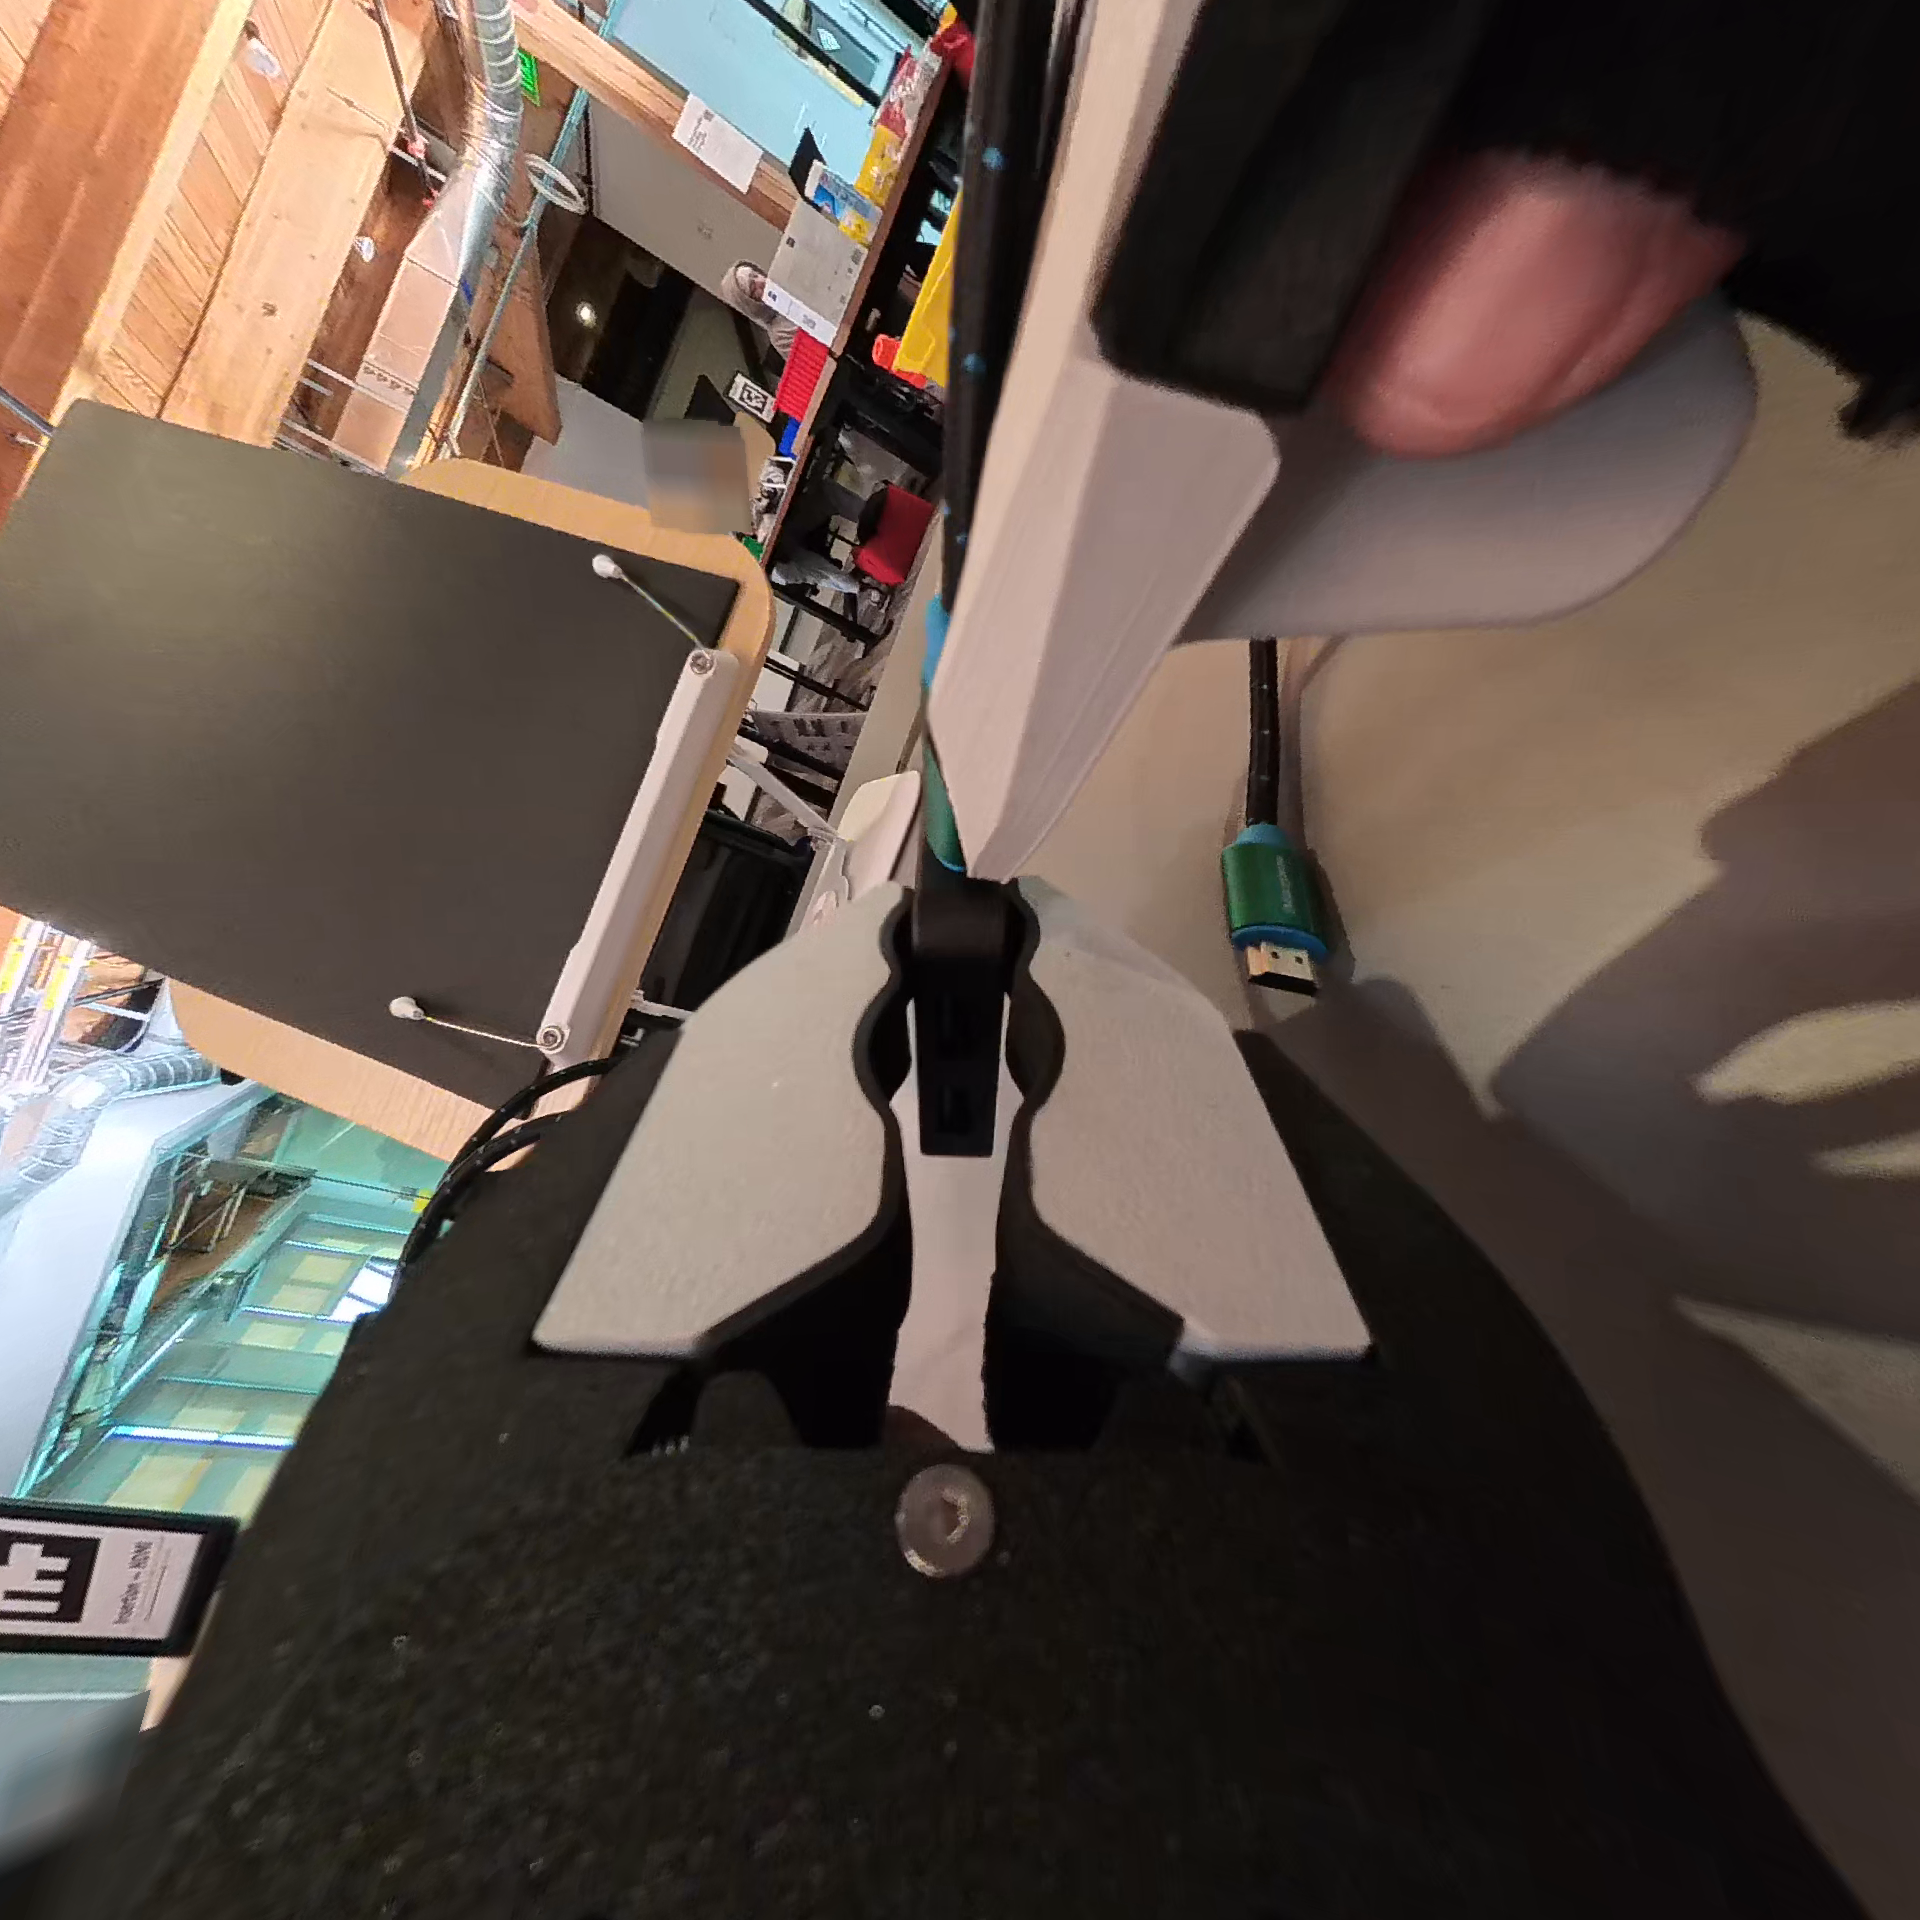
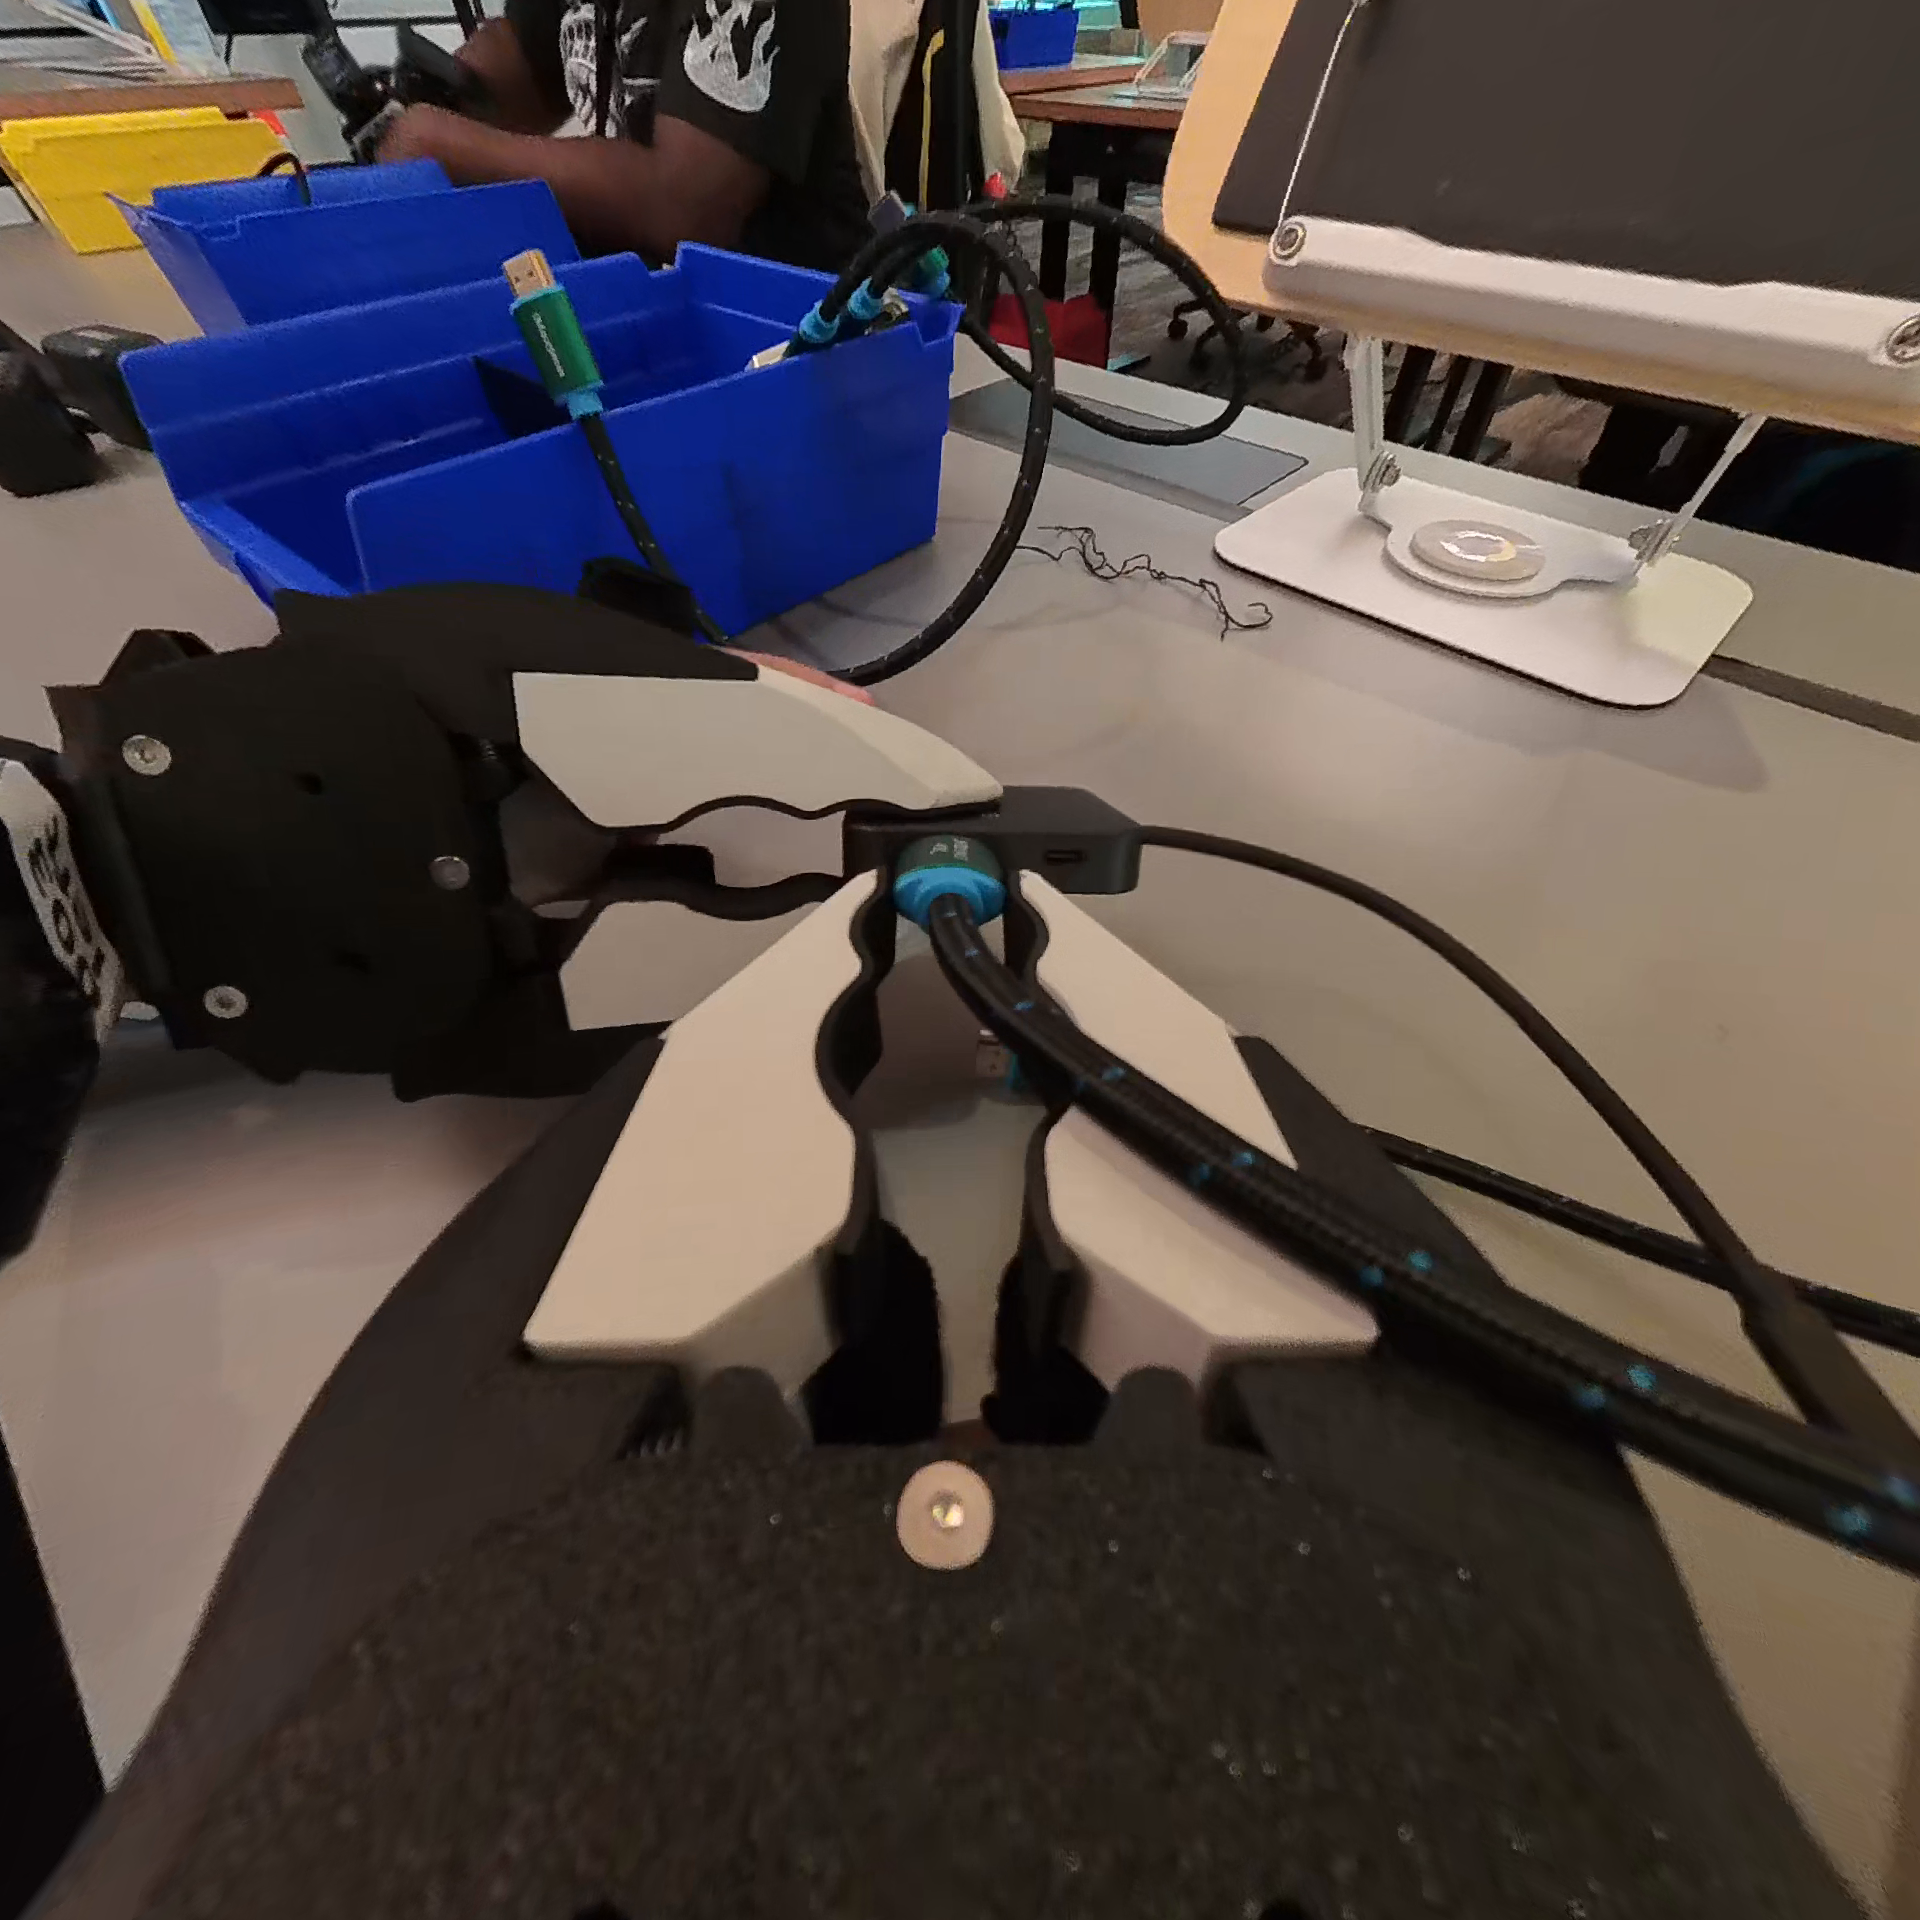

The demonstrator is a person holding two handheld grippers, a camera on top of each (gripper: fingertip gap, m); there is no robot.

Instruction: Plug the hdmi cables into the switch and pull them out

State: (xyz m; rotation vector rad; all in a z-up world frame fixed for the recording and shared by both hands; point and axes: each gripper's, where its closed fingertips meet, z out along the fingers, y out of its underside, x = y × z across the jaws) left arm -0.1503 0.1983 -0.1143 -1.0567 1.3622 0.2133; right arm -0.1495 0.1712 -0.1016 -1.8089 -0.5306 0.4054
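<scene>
Two hand-held grippers, one switch [image 2: 1049,831], three loose plugs

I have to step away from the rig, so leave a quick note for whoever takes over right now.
Left gripper: shut on the black switch, holding it on the grey table.
Right gripper: shut on the green HDMI plug, which sits at the switch's port; how deep it is seated cannot be told.
Loose plug lies on the table beside the switch. More cable ends rest in the blue bin.
Left to do: confirm this plug's seating, handle the remaining cables, pull them out.
</scene>
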